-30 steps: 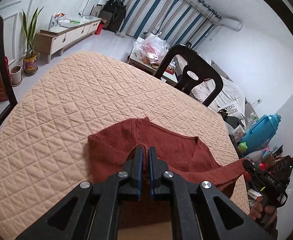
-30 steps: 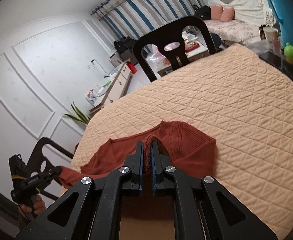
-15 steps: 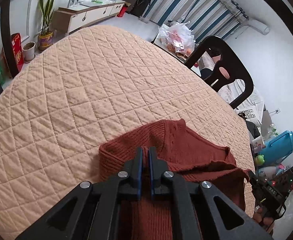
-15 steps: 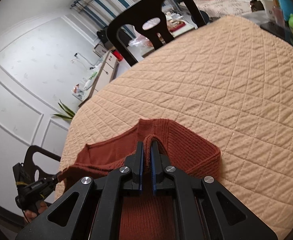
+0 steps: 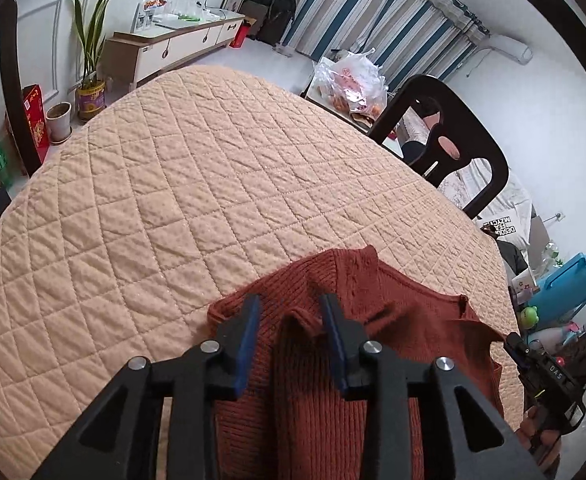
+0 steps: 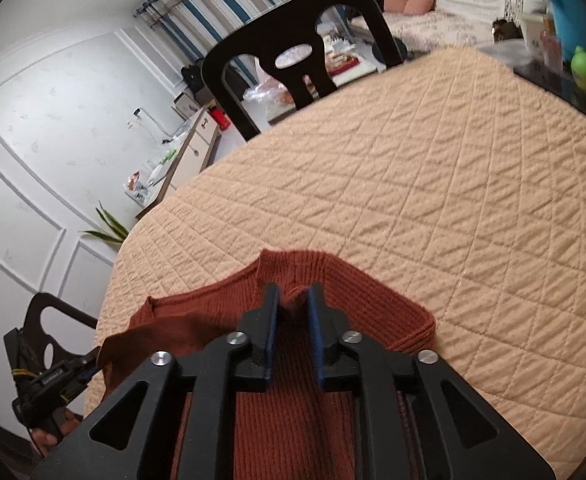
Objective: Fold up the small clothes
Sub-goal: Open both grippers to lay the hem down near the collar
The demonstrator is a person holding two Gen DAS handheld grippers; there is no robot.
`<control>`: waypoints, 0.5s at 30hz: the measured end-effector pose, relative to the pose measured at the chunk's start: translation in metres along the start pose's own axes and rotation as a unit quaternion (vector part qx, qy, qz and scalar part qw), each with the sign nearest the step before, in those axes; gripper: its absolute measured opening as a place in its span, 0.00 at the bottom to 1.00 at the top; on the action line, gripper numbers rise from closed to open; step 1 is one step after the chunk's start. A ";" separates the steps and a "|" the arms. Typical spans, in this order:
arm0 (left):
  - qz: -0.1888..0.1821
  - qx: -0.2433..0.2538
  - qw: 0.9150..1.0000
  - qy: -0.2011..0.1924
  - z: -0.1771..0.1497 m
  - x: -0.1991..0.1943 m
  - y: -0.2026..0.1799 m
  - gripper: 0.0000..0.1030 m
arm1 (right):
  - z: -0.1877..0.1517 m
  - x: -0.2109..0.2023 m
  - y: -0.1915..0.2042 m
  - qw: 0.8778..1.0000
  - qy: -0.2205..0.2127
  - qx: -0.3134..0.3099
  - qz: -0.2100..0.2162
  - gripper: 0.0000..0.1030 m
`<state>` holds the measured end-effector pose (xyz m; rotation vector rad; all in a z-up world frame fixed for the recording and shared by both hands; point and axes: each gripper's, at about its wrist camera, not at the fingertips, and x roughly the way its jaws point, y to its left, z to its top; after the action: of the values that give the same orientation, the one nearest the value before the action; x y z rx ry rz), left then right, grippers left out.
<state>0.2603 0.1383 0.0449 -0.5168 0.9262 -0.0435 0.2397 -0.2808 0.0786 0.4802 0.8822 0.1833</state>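
Both grippers lowered sweater [image 5: 373,320] onto quilted table [image 5: 173,208] near edge; left gripper [image 5: 293,320], right gripper [image 6: 293,312] jaws opening, fabric ridge loose between. Risk: knit snagging pads, fold lifting.

I can read "DAS" in white on the black right gripper [image 5: 549,372] body at the far right edge; large black lettering on a white cloth [image 5: 511,222] behind the chair appears upside-down and stays illegible.

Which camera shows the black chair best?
The right wrist view: the black chair shows its whole cut-out backrest, facing the camera beyond the quilted table. The left wrist view shows it angled at the table's edge.
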 end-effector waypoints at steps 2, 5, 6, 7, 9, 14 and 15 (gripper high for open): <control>0.005 0.008 1.000 -0.008 -0.001 -0.005 0.000 0.44 | 0.000 -0.003 0.004 1.000 -0.004 -0.014 -0.004 0.17; 0.016 0.034 0.999 -0.033 -0.007 -0.017 -0.007 0.56 | -0.004 -0.007 0.012 0.999 -0.014 -0.036 -0.020 0.18; 0.019 0.041 0.998 -0.041 -0.008 -0.022 -0.008 0.58 | -0.007 -0.009 0.015 0.998 -0.019 -0.047 -0.026 0.18; 0.023 0.051 0.997 -0.050 -0.010 -0.026 -0.011 0.61 | -0.009 -0.011 0.018 0.998 -0.024 -0.057 -0.030 0.18; 0.026 0.068 0.995 -0.063 -0.015 -0.034 -0.017 0.64 | -0.014 -0.015 0.023 0.996 -0.028 -0.076 -0.033 0.19; 0.006 0.104 0.993 -0.055 -0.035 -0.040 -0.031 0.66 | -0.034 -0.015 0.038 0.992 -0.014 -0.120 -0.028 0.44; 0.006 0.113 0.992 -0.048 -0.041 -0.039 -0.034 0.66 | -0.039 -0.015 0.041 0.991 -0.011 -0.128 -0.024 0.46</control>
<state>0.2116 0.1020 0.0691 -0.2999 0.8172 -0.1114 0.2016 -0.2369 0.0880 0.2209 0.8344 0.2434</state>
